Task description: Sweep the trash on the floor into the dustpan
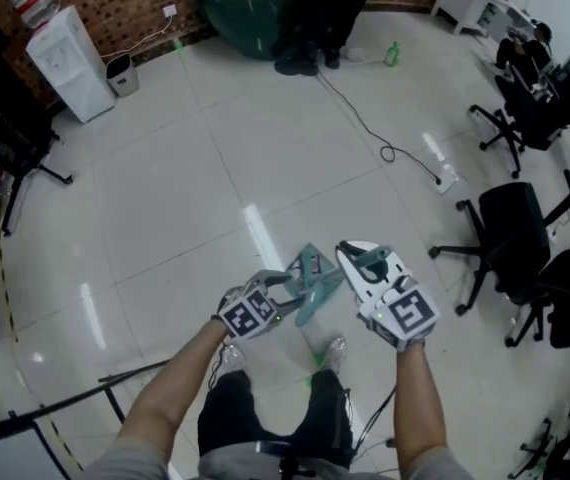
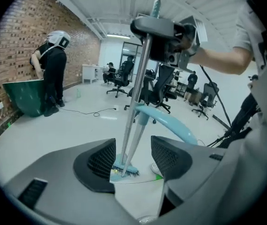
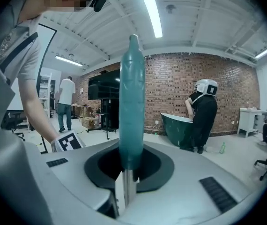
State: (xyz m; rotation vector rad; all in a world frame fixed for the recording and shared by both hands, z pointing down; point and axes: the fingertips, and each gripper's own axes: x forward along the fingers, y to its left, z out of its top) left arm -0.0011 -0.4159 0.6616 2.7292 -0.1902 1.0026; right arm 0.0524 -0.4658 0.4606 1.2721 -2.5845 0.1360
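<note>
No trash shows on the tiled floor (image 1: 215, 168), so sweeping looks unstarted. The broom (image 2: 139, 83) stands with what seems the dustpan (image 2: 118, 176) beside the person's shoe (image 2: 158, 168). The right gripper (image 3: 124, 182) pinches the teal grip (image 3: 132, 102) atop one pole. The left gripper (image 2: 133, 156) gapes around both poles, untouching.

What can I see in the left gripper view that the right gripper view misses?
Left gripper view only: the broom head down on the floor, and a cable. Right gripper view only: a person in a white shirt and a black screen. Both: the teal handle, the helmeted person, the green tub.
</note>
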